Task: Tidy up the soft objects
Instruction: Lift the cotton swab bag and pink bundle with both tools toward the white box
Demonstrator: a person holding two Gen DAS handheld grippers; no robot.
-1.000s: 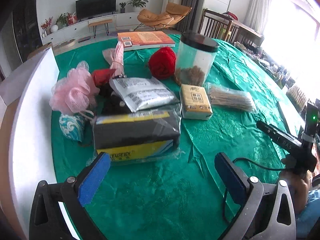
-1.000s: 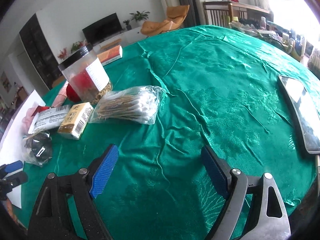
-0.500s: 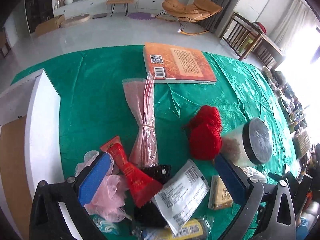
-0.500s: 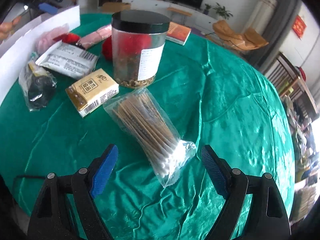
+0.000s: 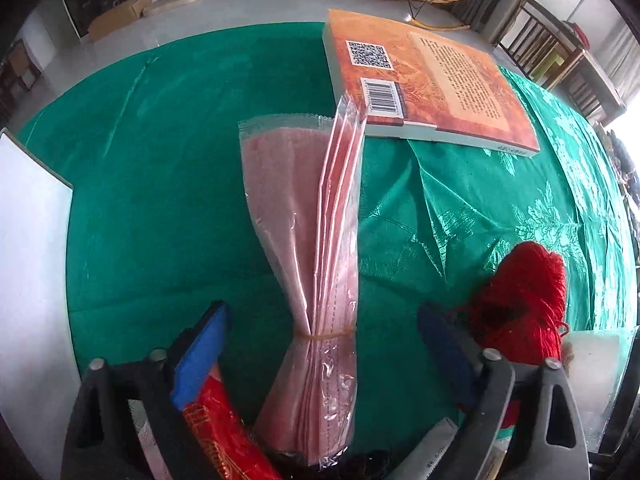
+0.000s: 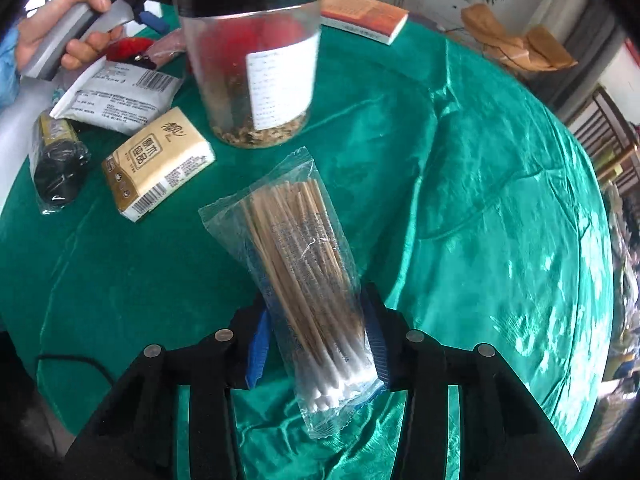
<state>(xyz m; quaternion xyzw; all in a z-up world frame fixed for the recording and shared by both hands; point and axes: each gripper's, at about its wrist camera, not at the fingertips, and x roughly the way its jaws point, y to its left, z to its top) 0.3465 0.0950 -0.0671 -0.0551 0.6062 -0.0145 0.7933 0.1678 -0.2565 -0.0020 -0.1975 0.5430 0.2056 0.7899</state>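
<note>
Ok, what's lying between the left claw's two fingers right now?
In the left wrist view, the open left claw straddles the pink plastic-wrapped bundle, with its rubber-banded waist midway between the fingers and neither pad touching. Green tablecloth shows on both sides.

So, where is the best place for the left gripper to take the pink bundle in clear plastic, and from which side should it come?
Probably at the waist, where a rubber band pinches the pink bundle to its narrowest. It fans out wide towards the book, so that end would hardly fit. The left gripper is open and already straddles the band; come straight down from above, fingers on either side.
</note>
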